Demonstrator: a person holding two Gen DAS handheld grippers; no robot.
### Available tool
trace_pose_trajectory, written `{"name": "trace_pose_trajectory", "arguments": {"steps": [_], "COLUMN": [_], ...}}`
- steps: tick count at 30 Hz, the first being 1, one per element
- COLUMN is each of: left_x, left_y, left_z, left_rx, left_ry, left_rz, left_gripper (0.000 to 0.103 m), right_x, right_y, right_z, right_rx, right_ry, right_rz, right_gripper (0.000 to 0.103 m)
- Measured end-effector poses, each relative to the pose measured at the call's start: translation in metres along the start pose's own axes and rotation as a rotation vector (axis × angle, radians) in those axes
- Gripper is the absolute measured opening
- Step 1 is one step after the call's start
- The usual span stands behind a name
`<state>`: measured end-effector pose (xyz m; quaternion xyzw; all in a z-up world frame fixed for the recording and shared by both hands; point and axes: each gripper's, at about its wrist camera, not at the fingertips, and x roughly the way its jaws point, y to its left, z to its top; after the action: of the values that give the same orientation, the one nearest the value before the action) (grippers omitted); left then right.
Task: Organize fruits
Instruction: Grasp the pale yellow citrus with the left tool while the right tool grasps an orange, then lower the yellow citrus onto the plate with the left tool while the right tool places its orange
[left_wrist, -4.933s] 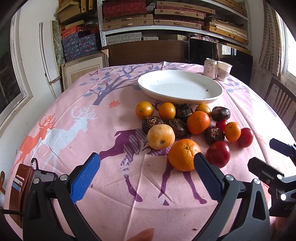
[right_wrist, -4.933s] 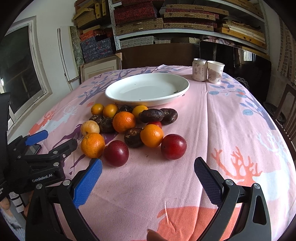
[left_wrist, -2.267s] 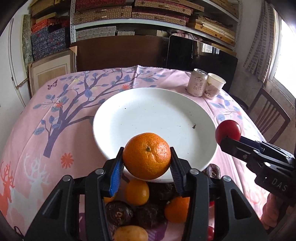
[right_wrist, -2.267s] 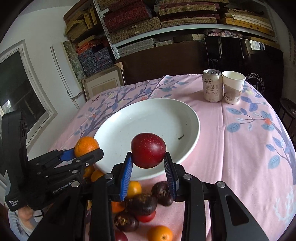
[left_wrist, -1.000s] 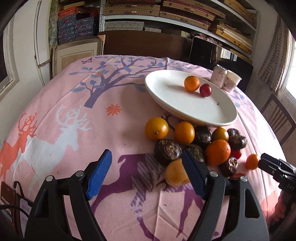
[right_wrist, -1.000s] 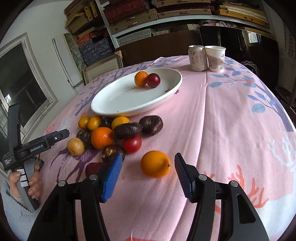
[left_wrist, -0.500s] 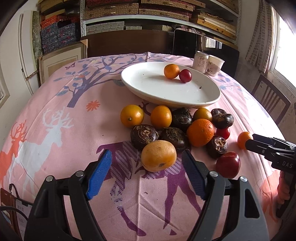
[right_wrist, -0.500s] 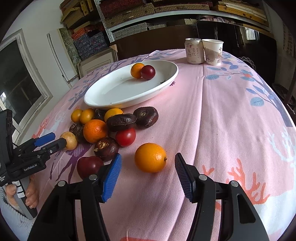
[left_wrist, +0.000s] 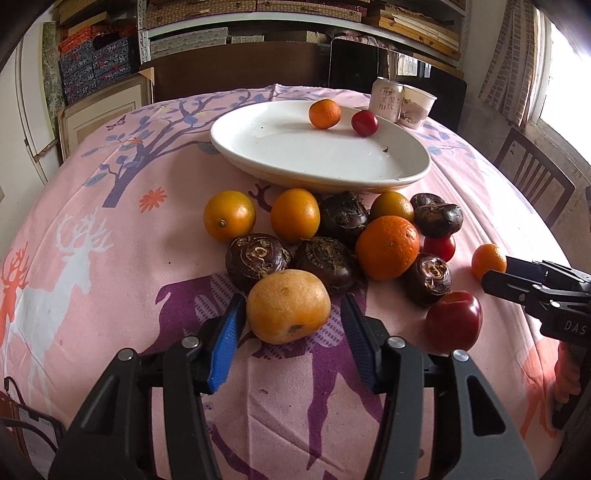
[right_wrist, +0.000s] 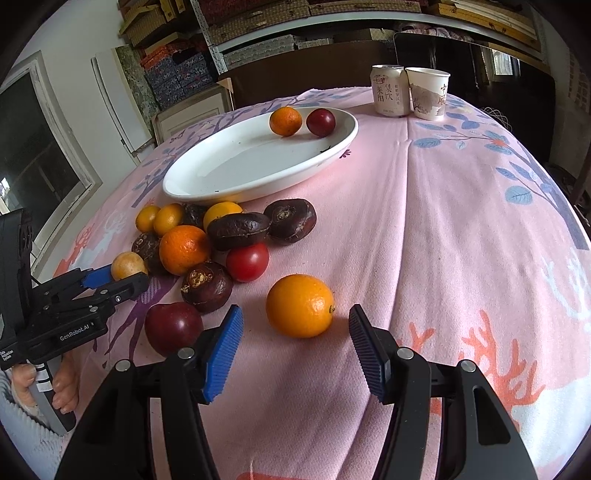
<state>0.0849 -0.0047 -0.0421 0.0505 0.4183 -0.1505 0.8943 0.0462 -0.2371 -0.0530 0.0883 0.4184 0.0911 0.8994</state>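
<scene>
A white plate (left_wrist: 317, 173) (right_wrist: 207, 184) holds an orange (left_wrist: 324, 113) (right_wrist: 285, 121) and a dark red plum (left_wrist: 364, 123) (right_wrist: 320, 122). Several oranges, dark chestnut-like fruits and red fruits lie in a pile in front of it. My left gripper (left_wrist: 291, 326) is open around a pale yellow-orange fruit (left_wrist: 288, 305) (right_wrist: 129, 265); the pads stand beside it, apart. My right gripper (right_wrist: 295, 338) is open around a lone orange (right_wrist: 300, 305) (left_wrist: 488, 261) on the cloth, not touching it.
A drink can (right_wrist: 386, 90) and a paper cup (right_wrist: 428, 93) stand behind the plate. A dark red plum (right_wrist: 173, 326) (left_wrist: 453, 320) lies left of the right gripper. A chair (left_wrist: 532, 181) stands at the table's right. Shelves and boxes line the back wall.
Both grippers have moved forward and lower. The left now brackets the pale yellow-orange fruit with narrower jaws. The right has closed in around the lone orange.
</scene>
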Motion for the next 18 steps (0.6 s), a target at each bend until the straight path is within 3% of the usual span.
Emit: {"name": "trace_pose_trajectory", "arguments": {"steps": [1, 3, 12, 18], "left_x": [0.0, -0.001, -0.011, -0.029], "left_y": [0.0, 0.002, 0.0, 0.003], "left_z": [0.0, 0.0, -0.001, 0.008], "left_rx": [-0.002, -0.005, 0.009, -0.014], "left_ry": [0.0, -0.006, -0.041, -0.119], "left_rz": [-0.001, 0.001, -0.006, 0.024], "left_gripper": [0.047, 0.043, 0.042, 0.042], "right_x": [0.0, 0.001, -0.003, -0.016], "right_y": [0.0, -0.001, -0.002, -0.008], "right_z": [0.0, 0.0, 0.002, 0.007], "right_rx": [0.0, 0.003, 0.009, 0.039], "right_ry": [0.0, 0.004, -0.014, -0.089], "right_rz": [0.006, 0.015, 0.052, 0.056], "right_gripper": [0.048, 0.038, 0.037, 0.037]}}
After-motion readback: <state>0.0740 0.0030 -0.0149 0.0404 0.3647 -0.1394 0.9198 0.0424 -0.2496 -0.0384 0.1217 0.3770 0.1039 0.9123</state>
